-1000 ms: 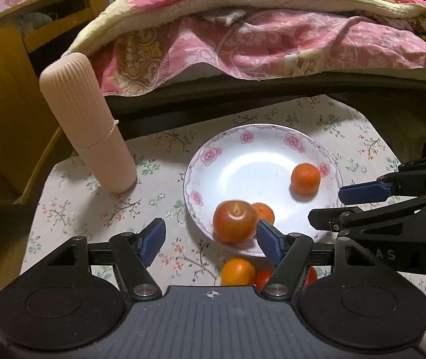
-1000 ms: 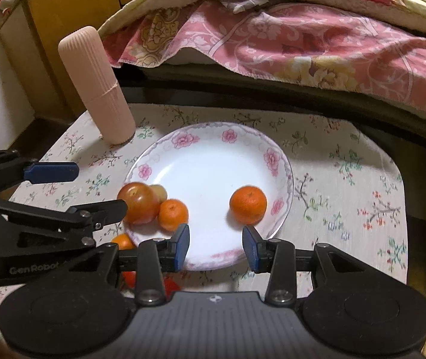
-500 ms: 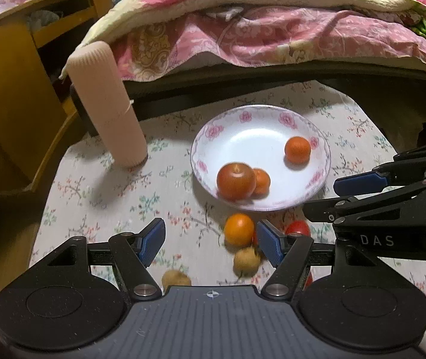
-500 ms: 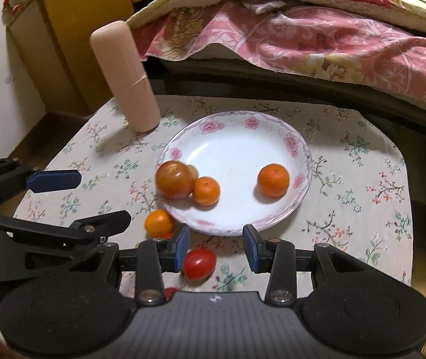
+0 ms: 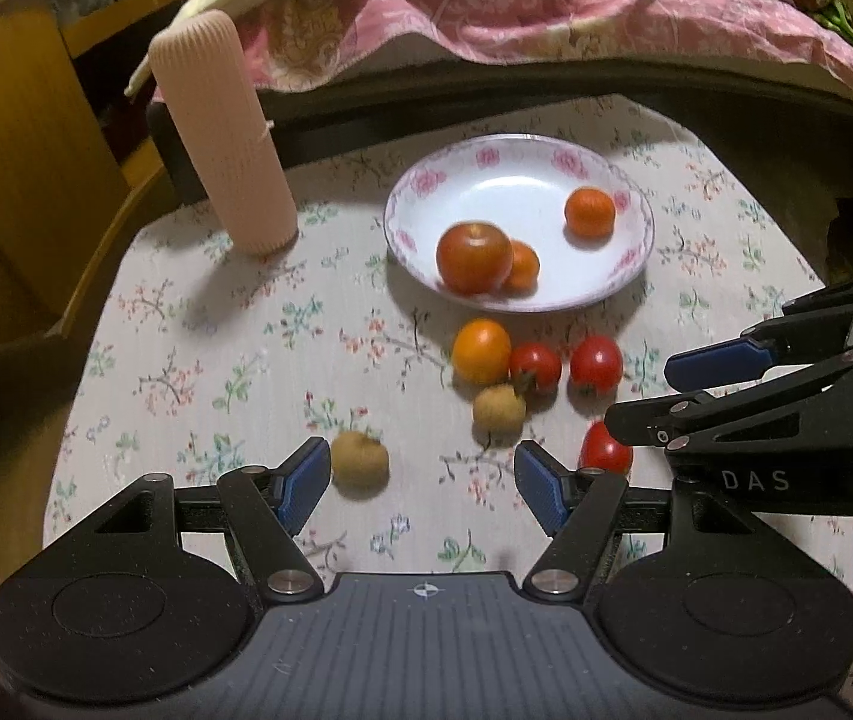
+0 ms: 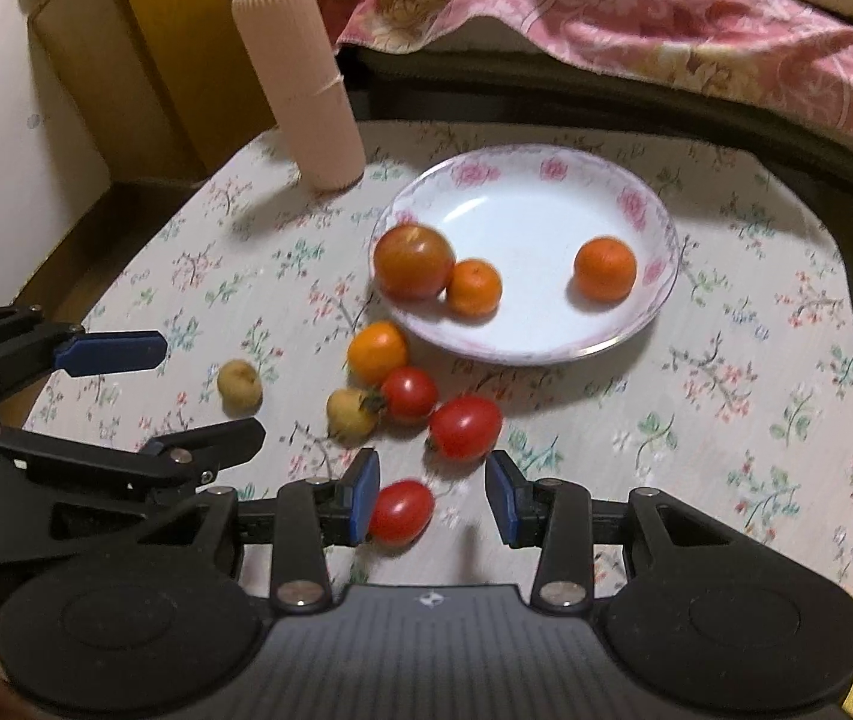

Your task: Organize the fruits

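Standing beside the plate (image 6: 660, 294), a ribbed pink cylinder (image 6: 306, 84).

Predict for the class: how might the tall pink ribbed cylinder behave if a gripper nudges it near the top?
The cylinder is tall on a narrow base, so it would probably tip. Once down, its round body would likely roll across the cloth.
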Tool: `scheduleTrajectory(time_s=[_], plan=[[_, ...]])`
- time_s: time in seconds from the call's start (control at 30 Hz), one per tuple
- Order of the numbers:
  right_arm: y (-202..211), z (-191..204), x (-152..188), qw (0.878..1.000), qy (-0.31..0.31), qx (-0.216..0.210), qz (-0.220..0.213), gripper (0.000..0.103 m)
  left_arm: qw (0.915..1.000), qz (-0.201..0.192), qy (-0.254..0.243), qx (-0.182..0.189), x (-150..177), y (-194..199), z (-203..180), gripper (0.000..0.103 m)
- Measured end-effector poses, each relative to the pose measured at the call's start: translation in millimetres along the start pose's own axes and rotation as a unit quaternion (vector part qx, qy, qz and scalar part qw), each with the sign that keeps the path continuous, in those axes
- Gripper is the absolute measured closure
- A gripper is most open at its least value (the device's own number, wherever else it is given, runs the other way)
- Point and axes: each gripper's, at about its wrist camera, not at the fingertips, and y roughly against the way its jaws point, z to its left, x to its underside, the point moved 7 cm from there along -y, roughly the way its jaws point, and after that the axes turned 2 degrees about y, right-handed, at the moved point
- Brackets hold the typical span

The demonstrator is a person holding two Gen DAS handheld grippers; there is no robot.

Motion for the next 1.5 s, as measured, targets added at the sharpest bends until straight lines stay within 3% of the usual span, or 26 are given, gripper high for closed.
scheduleTrajectory(time_s=[1.03, 1.5], plan=[[-33.9, 17.4, 20.0, 0.997, 0.048, -0.02, 0.052, 0.062, 0.9985, 0.049, -0.018, 0.015, 27.8, -23.5, 3.6, 0.025], [-36.2, 12.5, 17.9, 0.997, 0.054, -0.02, 0.043, 0.062, 0.9983, 0.049, 0.005, 0.03, 30.0, -23.6, 20.2, 0.024]])
